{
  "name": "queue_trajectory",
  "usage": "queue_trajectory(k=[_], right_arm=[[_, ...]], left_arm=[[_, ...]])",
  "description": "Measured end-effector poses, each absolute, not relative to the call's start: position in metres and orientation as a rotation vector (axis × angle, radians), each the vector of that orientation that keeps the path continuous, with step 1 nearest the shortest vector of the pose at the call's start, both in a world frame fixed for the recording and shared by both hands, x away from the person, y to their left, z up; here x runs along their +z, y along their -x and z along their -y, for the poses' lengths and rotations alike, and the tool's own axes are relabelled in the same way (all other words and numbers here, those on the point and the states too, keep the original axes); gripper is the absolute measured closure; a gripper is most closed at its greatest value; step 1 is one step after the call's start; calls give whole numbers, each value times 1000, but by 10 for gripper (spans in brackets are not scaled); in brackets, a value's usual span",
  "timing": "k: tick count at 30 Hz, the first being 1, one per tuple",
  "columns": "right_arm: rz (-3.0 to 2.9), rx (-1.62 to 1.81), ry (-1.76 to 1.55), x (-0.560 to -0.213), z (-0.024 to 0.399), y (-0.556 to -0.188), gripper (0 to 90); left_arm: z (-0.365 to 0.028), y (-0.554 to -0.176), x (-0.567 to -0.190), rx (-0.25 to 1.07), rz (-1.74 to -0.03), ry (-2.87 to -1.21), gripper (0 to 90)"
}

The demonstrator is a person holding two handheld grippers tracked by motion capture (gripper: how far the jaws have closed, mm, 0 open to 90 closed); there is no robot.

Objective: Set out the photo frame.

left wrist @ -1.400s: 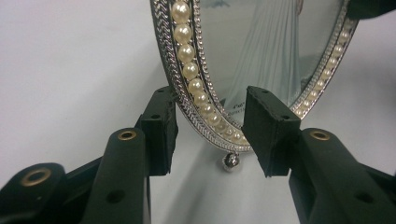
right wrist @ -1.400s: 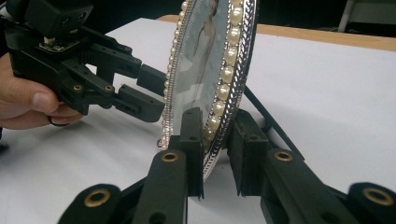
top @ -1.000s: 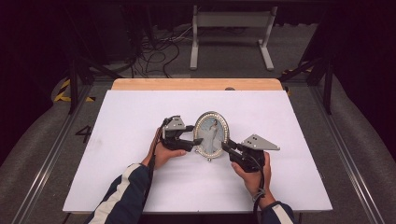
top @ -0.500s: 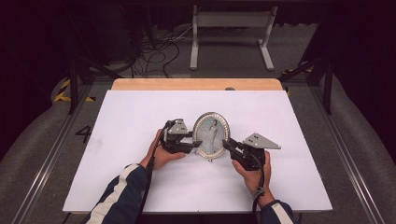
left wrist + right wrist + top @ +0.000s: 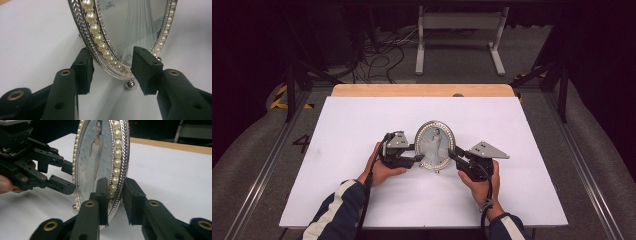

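Glossy silver-metal, pearl-beaded picture frame (image 5: 435,145) with glass front; matt white table sheet (image 5: 362,125); wooden edge (image 5: 422,90).

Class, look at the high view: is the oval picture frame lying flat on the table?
No, the oval picture frame stands upright between both grippers.

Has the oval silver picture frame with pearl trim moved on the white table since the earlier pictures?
No. The oval silver pearl-trimmed picture frame stands equally far from the wooden table edge.

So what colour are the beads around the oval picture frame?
Cream-white pearls on the frame's silver rim, clearest in the right gripper view.
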State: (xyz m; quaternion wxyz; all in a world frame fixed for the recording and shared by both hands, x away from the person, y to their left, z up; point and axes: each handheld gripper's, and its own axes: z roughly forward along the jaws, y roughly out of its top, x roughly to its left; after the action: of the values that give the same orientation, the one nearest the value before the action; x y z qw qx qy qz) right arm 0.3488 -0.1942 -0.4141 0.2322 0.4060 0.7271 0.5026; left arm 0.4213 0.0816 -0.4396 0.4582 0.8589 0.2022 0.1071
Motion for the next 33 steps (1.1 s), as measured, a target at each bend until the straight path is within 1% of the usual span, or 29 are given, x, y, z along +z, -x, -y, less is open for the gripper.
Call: queue_trajectory(k=[4, 6, 7, 9, 11, 13, 14, 25, 33], right_arm=[[-1991, 1387, -1111, -412, 196, -347, 688], [-1988, 1391, -1108, -411, 198, -345, 720], [-1992, 1390, -1105, -410, 198, -344, 752], [-1992, 1378, -1098, -411, 197, -344, 775], [-1990, 1379, -1103, -411, 197, -345, 778], [-1992, 1378, -1107, -411, 198, -345, 781], [-1992, 1379, -1107, -411, 198, -345, 781], [-1982, 1392, -1117, -414, 194, -351, 767], [-1985, 1395, -1113, -415, 191, -354, 765]], left_arm=[[-85, -423, -436, 269, -515, -2065, 489], [-87, -424, -433, 261, -522, -2045, 487], [-88, -424, -432, 256, -522, -2036, 500], [-87, -424, -431, 244, -522, -2019, 548], [-86, -424, -431, 265, -522, -2031, 582], [-88, -425, -432, 263, -527, -2026, 641], [-90, -425, -431, 257, -519, -2029, 653], [-97, -413, -429, 286, -506, -2064, 675], [-99, -409, -430, 291, -522, -2059, 687]])
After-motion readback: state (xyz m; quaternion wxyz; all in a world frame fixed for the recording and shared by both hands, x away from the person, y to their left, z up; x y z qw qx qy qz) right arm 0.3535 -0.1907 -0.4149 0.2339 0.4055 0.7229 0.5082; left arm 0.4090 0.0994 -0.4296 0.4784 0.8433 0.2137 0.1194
